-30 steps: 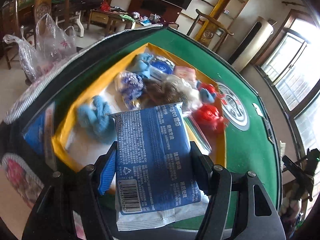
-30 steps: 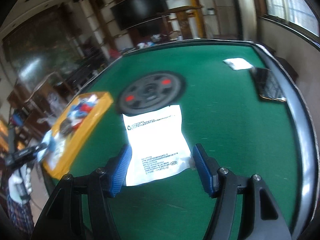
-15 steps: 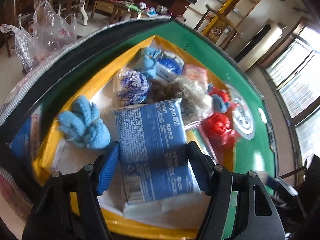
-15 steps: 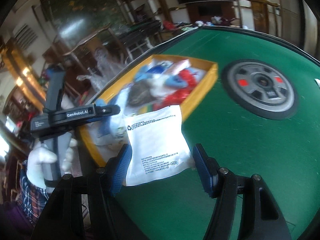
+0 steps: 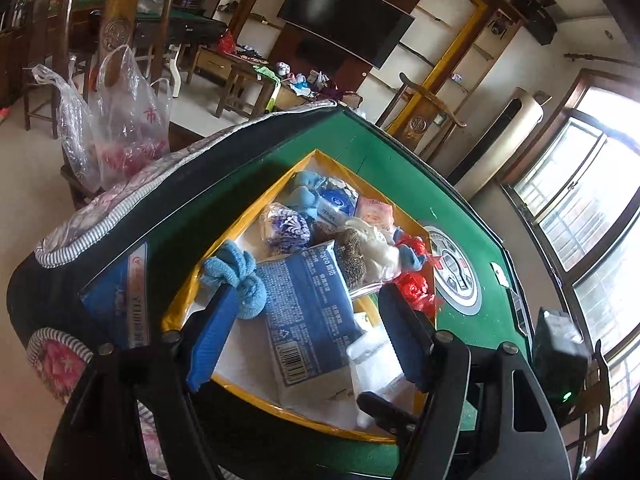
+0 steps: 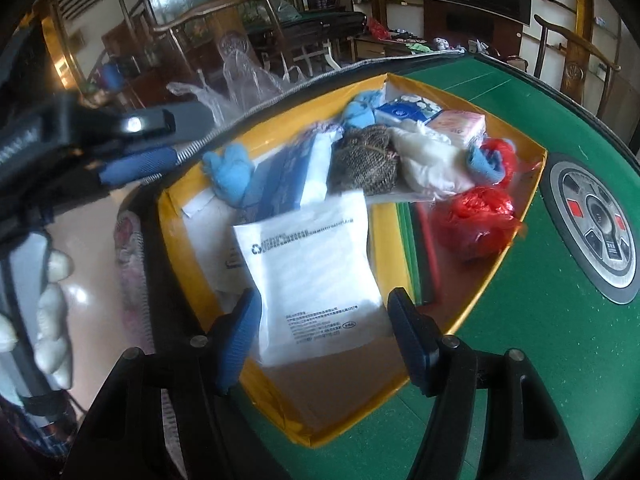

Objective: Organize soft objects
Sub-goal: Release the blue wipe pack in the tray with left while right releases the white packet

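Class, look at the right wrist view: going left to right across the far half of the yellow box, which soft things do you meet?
Blue knitted bundle → brown mesh bundle → white plastic bag → red plastic bag.

A yellow-walled cardboard tray sits on the green felt worktop. Inside: a blue printed wipes packet, light-blue knitted cloth, red crinkled plastic bag, brown mesh bundle. A white packet with grey print.
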